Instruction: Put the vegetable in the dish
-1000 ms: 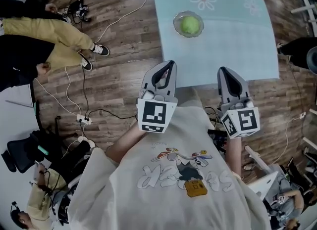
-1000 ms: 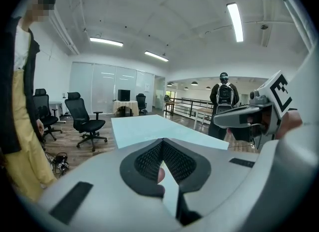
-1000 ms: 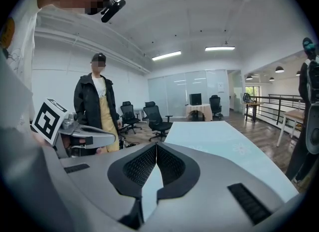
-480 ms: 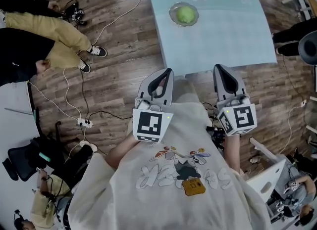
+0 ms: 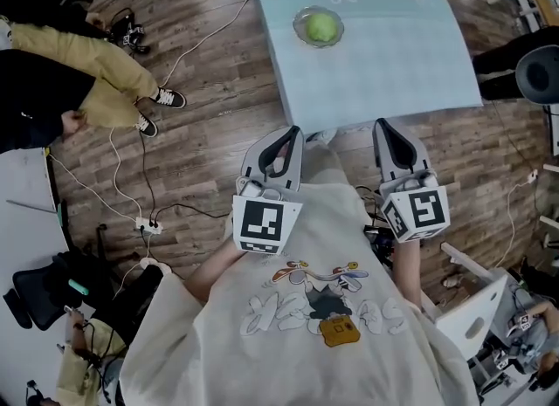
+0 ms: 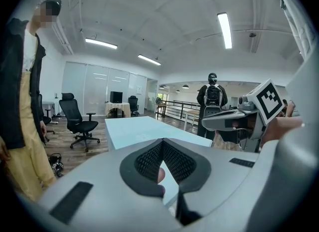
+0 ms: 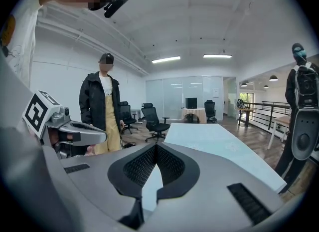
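Green vegetable (image 5: 321, 27) sitting in glass dish (image 5: 299, 23), top centre, on pale blue table (image 5: 393, 64), my left claw (image 5: 293, 134) and right claw (image 5: 384, 127) both closed, empty, mid-frame.

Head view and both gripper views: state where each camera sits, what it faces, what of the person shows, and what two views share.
Head view: on the head, steeply down; shirt, left claw, right claw, table, vegetable in dish.
Left gripper view: on left claw, along shut jaws across table; right claw at right.
Right gripper view: on right claw, along shut jaws across table; left claw at left.
Shared: both gripper views show the table.
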Tool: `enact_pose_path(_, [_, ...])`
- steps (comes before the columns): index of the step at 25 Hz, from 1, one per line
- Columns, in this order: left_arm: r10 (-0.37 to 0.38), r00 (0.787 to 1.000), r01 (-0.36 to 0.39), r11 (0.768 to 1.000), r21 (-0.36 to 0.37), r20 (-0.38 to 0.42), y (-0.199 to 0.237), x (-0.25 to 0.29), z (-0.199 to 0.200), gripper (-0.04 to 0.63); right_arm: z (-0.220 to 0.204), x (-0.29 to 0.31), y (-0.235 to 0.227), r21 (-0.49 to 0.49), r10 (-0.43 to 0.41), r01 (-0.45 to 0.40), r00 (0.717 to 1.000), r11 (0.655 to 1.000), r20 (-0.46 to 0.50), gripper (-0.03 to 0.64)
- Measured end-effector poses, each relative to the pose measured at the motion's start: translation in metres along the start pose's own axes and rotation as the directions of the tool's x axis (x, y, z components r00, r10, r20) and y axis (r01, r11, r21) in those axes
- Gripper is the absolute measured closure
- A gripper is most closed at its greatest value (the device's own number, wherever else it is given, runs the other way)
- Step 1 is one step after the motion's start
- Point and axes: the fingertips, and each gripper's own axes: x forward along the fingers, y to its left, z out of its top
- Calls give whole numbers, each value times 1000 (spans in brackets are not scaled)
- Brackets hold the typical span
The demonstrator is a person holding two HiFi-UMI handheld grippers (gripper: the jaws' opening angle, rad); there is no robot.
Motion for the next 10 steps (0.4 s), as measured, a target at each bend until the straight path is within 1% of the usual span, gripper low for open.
enact_pose_path(4, [5,1000,-5,1000,-1,15,4,3,6,588,4,1,-4,-7,-11,11,1000,1000,-1,595])
enact_pose_path(10, [-2,1000,2,1000,0,16,3,-3,6,588,0,-3,4,-13,-19,19,1000,1000,-10,595])
